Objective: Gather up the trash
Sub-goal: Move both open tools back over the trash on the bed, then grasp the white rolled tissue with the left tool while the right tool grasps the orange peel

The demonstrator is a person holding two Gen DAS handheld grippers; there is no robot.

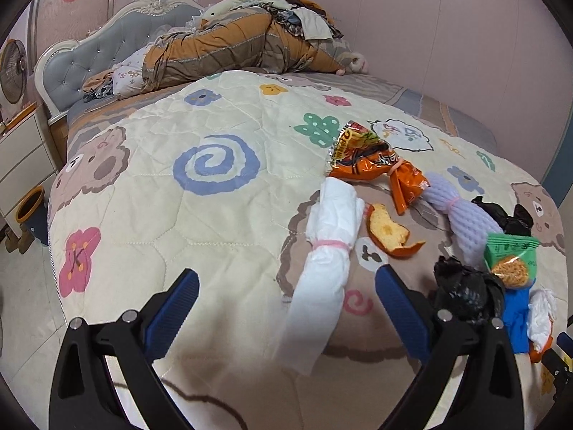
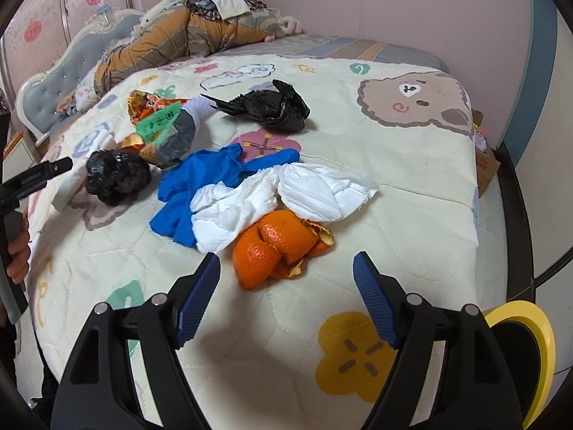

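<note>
Trash lies on a patterned bed quilt (image 1: pixel 222 222). In the left wrist view my left gripper (image 1: pixel 286 288) is open, its jaws either side of the near end of a white tissue roll (image 1: pixel 329 251) tied with a pink band. Beyond lie an orange peel piece (image 1: pixel 388 233), an orange snack wrapper (image 1: pixel 372 159), a lilac foam net (image 1: pixel 458 215) and a crumpled black bag (image 1: pixel 465 288). In the right wrist view my right gripper (image 2: pixel 286 272) is open just short of an orange peel (image 2: pixel 279 247), with white tissue (image 2: pixel 286 193), a blue glove (image 2: pixel 204 182) and black bags (image 2: pixel 268 107) behind.
A folded orange duvet with clothes (image 1: pixel 243 43) lies at the padded headboard (image 1: pixel 89 57). A white nightstand (image 1: pixel 18 150) and a small bin (image 1: pixel 30 211) stand left of the bed. A yellow-rimmed bin (image 2: pixel 526 351) sits at the bed's near right corner. A pink wall (image 2: pixel 394 0) runs behind.
</note>
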